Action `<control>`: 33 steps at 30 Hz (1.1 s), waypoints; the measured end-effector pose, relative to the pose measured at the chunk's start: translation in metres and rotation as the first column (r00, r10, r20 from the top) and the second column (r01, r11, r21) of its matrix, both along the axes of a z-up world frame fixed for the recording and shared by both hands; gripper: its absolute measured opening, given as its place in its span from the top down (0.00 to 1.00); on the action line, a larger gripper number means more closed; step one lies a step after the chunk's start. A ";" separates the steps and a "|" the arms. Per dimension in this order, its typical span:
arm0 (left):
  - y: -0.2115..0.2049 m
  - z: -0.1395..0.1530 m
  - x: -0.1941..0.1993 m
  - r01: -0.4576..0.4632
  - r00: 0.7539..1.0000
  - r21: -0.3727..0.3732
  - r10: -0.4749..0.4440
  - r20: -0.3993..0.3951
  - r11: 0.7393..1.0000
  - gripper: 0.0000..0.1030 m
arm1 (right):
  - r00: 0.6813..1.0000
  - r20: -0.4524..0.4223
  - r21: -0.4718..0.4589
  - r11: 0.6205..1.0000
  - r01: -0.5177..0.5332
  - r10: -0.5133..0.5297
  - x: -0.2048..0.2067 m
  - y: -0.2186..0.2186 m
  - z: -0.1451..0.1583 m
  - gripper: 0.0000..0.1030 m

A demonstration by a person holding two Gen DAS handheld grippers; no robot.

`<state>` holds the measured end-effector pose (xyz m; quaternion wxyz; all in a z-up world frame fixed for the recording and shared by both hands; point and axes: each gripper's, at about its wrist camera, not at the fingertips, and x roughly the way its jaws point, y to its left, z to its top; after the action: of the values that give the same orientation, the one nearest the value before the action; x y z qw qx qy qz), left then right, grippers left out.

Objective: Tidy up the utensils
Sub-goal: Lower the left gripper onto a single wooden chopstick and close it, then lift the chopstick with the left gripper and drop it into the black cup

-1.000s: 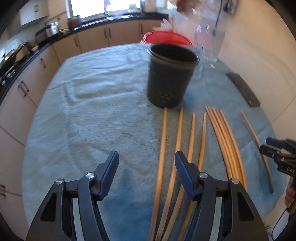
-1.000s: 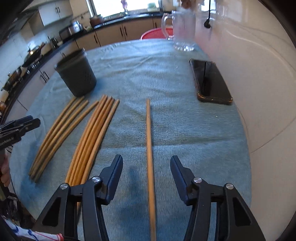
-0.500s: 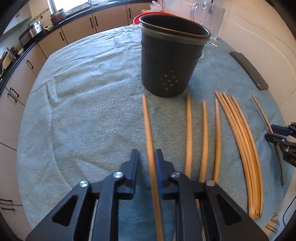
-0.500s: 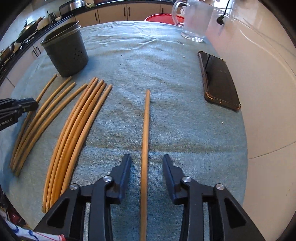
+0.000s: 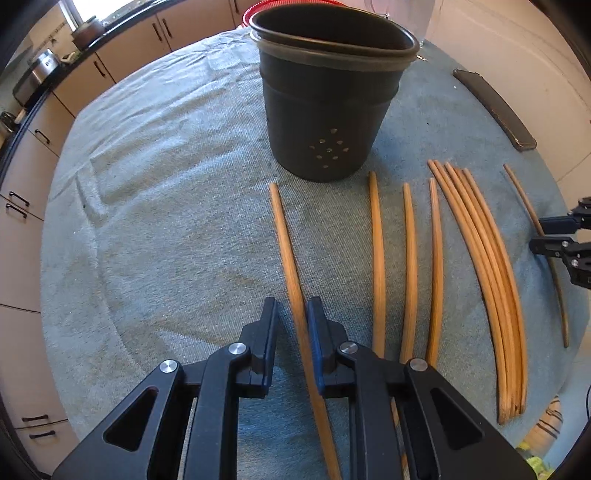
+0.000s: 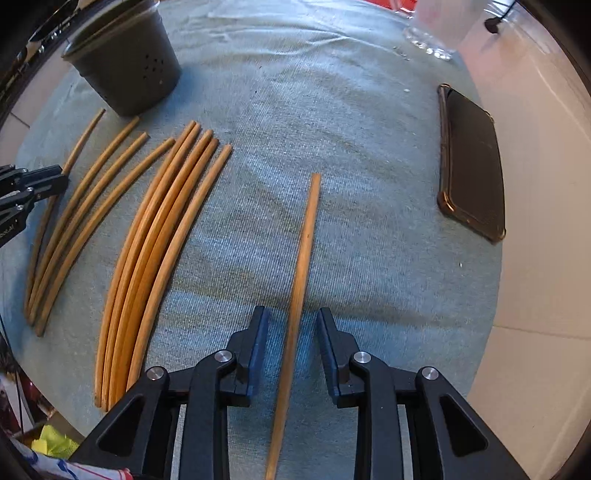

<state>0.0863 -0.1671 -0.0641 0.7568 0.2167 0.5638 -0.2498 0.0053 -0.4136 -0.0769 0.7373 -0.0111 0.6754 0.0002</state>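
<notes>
Several wooden chopsticks lie on a blue-grey cloth. My left gripper is shut on one chopstick, which points toward the black perforated utensil holder. Three single chopsticks and a tight bundle lie to its right. My right gripper is open, its fingers on either side of a lone chopstick without touching it. The holder and the bundle show at the left in the right wrist view.
A black phone lies on the cloth at the right. A glass jug stands at the far edge. A red basket sits behind the holder. Kitchen cabinets run along the left.
My left gripper closed on the leftmost chopstick and drew it aside from the others, closer to the holder. My right gripper moved in over the lone chopstick and narrowed, still open.
</notes>
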 end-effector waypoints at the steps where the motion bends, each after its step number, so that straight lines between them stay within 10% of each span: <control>1: 0.000 0.000 0.000 0.004 1.000 -0.001 -0.004 -0.002 1.000 0.85 | 1.000 -0.015 0.005 1.000 -0.001 0.001 0.004 -0.001 0.000 0.73; 9: -0.001 -0.002 0.010 0.031 0.998 0.017 -0.030 -0.054 0.999 0.85 | 0.996 -0.089 0.049 0.999 -0.022 0.026 0.030 -0.012 -0.002 0.73; 14: -0.005 -0.003 0.012 0.029 0.998 0.028 -0.028 -0.048 0.999 0.92 | 0.993 -0.069 0.004 0.995 -0.096 0.096 0.030 0.010 0.000 0.93; 33: 0.074 0.090 -0.078 -0.090 0.954 -0.291 0.166 0.249 0.953 0.94 | 0.933 0.357 0.172 0.985 -0.031 -0.033 -0.049 0.013 0.070 0.93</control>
<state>0.0086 -0.0934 0.0259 0.8642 0.1038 0.4277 -0.2439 -0.0438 -0.4010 -0.0069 0.8462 0.0542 0.5270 0.0571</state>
